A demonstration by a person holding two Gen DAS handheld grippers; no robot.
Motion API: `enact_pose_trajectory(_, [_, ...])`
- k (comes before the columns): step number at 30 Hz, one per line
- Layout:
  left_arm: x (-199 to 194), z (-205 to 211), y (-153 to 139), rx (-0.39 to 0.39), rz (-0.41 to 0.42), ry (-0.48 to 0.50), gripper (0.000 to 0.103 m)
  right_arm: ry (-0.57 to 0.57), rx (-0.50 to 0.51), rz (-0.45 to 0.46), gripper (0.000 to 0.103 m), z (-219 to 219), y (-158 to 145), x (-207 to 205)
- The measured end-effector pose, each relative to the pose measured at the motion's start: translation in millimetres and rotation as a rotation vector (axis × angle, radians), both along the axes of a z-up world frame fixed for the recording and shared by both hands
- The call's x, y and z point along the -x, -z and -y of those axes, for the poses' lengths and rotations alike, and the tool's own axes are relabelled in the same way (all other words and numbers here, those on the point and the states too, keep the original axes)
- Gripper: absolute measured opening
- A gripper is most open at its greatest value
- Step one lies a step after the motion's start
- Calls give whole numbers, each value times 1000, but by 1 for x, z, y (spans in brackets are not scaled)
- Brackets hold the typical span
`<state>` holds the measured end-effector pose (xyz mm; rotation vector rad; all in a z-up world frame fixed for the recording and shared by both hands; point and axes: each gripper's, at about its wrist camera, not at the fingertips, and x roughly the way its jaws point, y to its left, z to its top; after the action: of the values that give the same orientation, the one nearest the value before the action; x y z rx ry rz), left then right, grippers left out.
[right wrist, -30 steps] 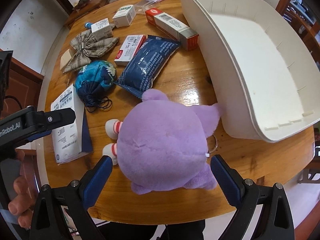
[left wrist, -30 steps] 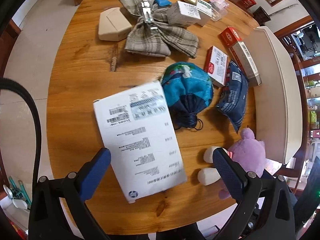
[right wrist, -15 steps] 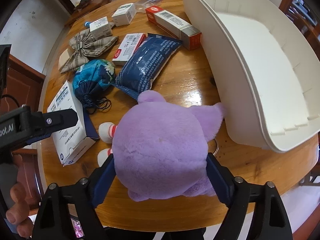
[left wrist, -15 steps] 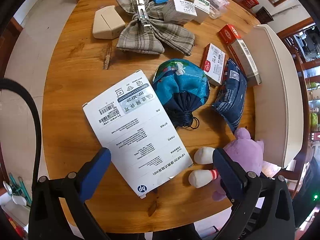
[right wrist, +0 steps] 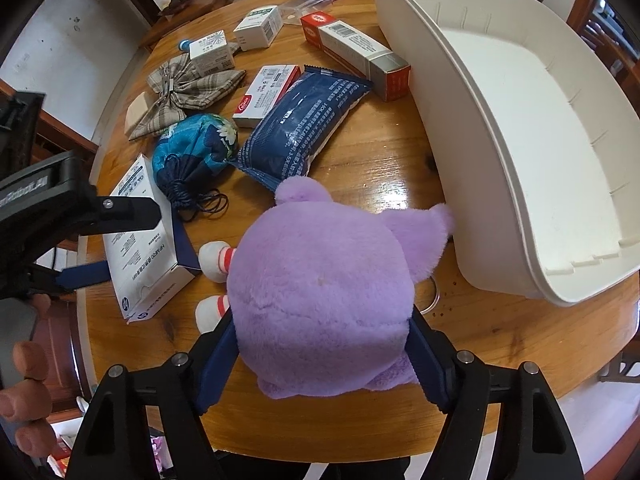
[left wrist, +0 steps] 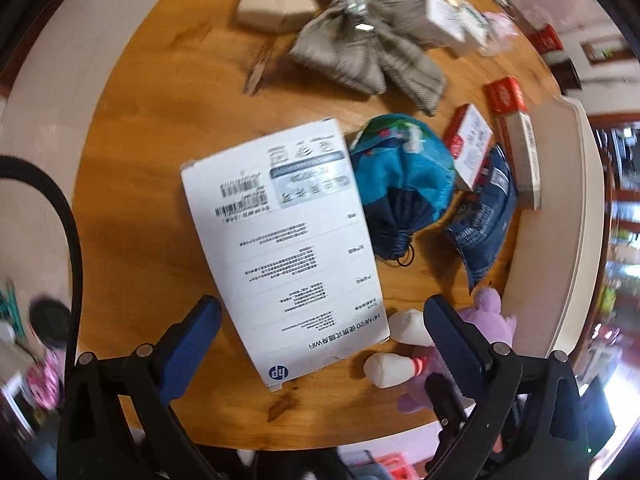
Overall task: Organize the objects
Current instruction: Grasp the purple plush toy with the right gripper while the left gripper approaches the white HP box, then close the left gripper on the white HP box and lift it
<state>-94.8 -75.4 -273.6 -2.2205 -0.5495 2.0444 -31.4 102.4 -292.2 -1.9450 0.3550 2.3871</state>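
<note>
Right gripper [right wrist: 320,356] clamped across purple plush toy [right wrist: 324,292], just beside white bin [right wrist: 472,128]. Soft, light, squashy (likely to sag); best gripped mid-body. Left gripper [left wrist: 320,344] jaws apart, over white box [left wrist: 288,244].

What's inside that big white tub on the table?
As far as the right wrist view shows, the white tub holds nothing: bare floor and walls. Its near wall hides a strip of the floor behind it.

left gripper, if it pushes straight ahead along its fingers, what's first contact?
Most likely the white HP box: it lies between the open fingers of the left gripper, directly ahead. Height above the table is unclear.
</note>
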Motion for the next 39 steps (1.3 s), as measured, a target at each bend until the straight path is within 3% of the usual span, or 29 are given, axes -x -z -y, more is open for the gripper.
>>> enact_pose_trajectory(12, [3,-15,16,28,25,-62,99,-4,33,7,78,-4,2,0])
enact_pose_trajectory(18, [0,-22,24,60,40,-74,91,-9,45,13,78,-4,3,1])
enact_pose_trajectory(32, [-16,-46,27,67,3,-44,89,-25,58,22,78,-7,6,-1])
enact_pose_trajectory(39, [-27,-53,27,45,-9,-15,83,-23,48,19,76,-2,5,6])
